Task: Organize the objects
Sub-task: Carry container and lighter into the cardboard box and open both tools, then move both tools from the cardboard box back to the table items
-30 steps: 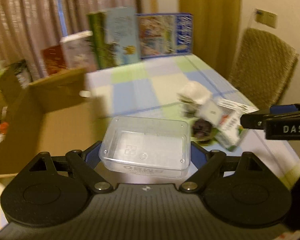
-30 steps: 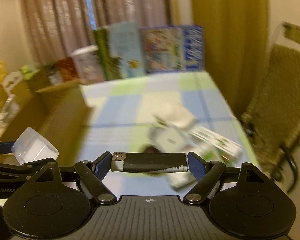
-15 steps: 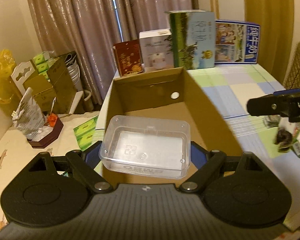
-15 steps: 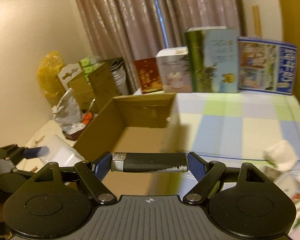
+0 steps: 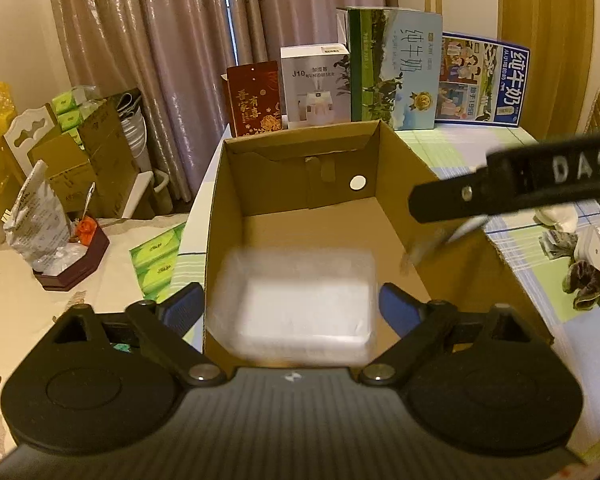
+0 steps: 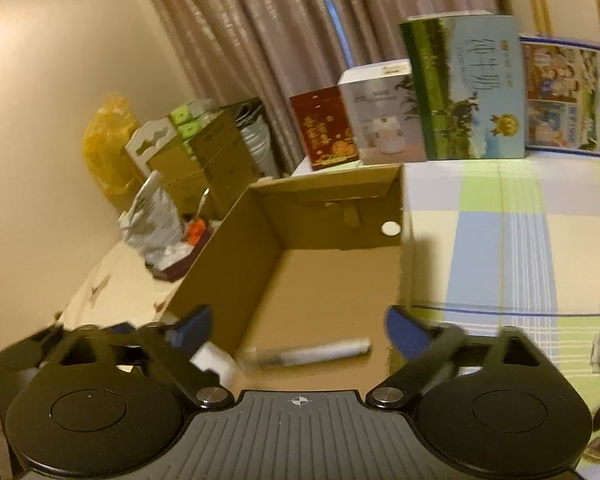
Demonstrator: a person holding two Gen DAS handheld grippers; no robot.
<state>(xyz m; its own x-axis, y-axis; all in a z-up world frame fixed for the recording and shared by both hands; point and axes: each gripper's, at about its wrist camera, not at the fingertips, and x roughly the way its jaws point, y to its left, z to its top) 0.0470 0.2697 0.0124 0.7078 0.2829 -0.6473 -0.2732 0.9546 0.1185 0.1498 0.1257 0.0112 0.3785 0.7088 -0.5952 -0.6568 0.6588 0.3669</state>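
An open cardboard box [image 5: 300, 152] stands at the table's left end. In the left wrist view my left gripper [image 5: 290, 308] is open above it. The clear plastic container [image 5: 296, 308], blurred, hangs free between the pads over the box floor. My right gripper [image 6: 300, 328] is open too. The dark marker pen [image 6: 308, 354] lies tilted and blurred below its fingers, touching neither pad. In the left wrist view the right gripper's finger [image 5: 500, 188] crosses the box's right wall, with the pen [image 5: 440, 240] a streak beneath it. The cardboard box [image 6: 332, 216] holds nothing else that I can see.
Upright cartons line the table's far edge: a red box [image 5: 254, 100], a humidifier box [image 5: 316, 84], a green milk carton [image 5: 396, 68] and a blue one [image 5: 484, 80]. Small items [image 5: 580, 256] are piled on the checked cloth [image 6: 500, 240] at right. Bags and boxes [image 5: 52, 232] crowd the left.
Both grippers swung left from the table's pile to over the cardboard box, then opened. The plastic container and the pen, held half a second ago, are now loose and dropping.
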